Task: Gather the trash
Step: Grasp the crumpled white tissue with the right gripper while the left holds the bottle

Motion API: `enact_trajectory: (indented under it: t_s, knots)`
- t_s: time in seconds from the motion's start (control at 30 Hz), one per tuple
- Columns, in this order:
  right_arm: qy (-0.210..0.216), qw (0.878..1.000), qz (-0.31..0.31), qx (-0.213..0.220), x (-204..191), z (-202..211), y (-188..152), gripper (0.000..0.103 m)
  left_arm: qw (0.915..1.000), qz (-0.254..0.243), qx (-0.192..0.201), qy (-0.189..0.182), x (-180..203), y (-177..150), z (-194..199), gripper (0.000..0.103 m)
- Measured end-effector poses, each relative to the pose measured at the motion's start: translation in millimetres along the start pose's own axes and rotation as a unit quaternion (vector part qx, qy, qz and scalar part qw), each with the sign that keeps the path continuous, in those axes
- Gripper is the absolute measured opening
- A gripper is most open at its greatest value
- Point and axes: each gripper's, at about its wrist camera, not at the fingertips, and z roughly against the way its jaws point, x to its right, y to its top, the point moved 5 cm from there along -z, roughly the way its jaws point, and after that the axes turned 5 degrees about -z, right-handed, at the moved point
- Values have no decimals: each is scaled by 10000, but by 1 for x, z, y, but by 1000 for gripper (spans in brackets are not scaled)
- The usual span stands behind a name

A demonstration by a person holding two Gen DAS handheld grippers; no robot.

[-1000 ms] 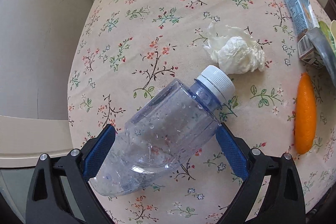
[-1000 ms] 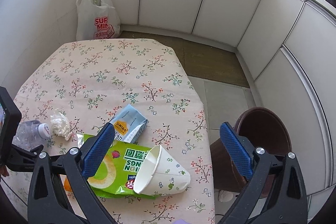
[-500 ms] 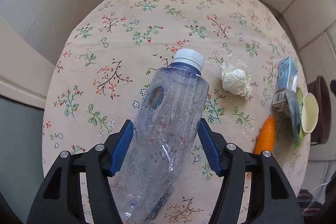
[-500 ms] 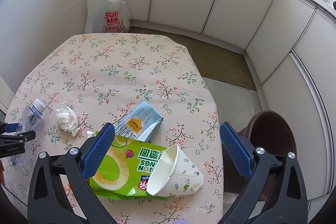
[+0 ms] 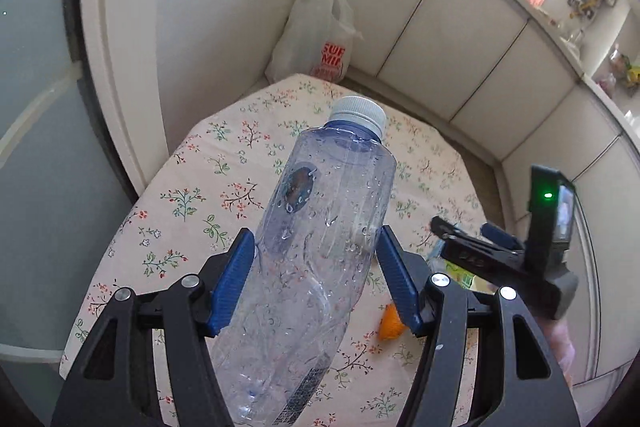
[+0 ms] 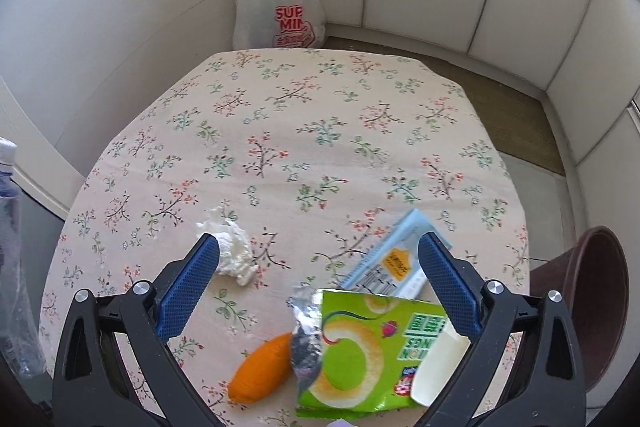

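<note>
My left gripper (image 5: pixel 316 267) is shut on a clear crumpled plastic bottle (image 5: pixel 320 227) with a white cap, held up above the floral table (image 5: pixel 224 163); the bottle also shows at the left edge of the right wrist view (image 6: pixel 12 267). My right gripper (image 6: pixel 316 287) is open and empty above the table's near side; it also shows in the left wrist view (image 5: pixel 500 251). Below it lie a crumpled tissue (image 6: pixel 236 251), an orange piece (image 6: pixel 260 367), a green snack bag (image 6: pixel 360 351), a blue carton (image 6: pixel 392 259) and a paper cup (image 6: pixel 436 371).
A brown bin (image 6: pixel 592 311) stands on the floor right of the table. A white plastic shopping bag (image 6: pixel 276 11) sits in the far corner by white cabinet walls. The table's far half (image 6: pixel 320 107) is bare floral cloth.
My left gripper closed on the bottle and lifted it off the table, tilting it upright. My right gripper moved left and lower over the trash pile, still open.
</note>
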Motion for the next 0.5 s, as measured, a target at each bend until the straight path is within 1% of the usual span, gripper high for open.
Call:
enact_trajectory:
  t_s: [0.07, 0.17, 0.27, 0.3, 0.4, 0.5]
  knots:
    - [115, 9997, 164, -125, -19, -11, -2, 93, 9999, 18, 126, -53, 1, 3, 5, 62]
    - [39, 9990, 396, -204, -39, -26, -7, 91, 9993, -139, 341, 90, 5, 7, 12, 62]
    - [-27, 9980, 571, -258, -54, -41, -13, 90, 9986, -255, 463, 55, 7, 11, 20, 62]
    - [-49, 9978, 596, -292, -56, -45, -14, 88, 9983, -297, 502, 83, 7, 12, 22, 62]
    - [-36, 9970, 619, -457, -64, -59, -19, 78, 9977, -276, 597, 173, 0, 13, 29, 62]
    - [-30, 9963, 591, -620, -67, -71, -23, 63, 9982, -131, 557, 192, -14, 14, 26, 60]
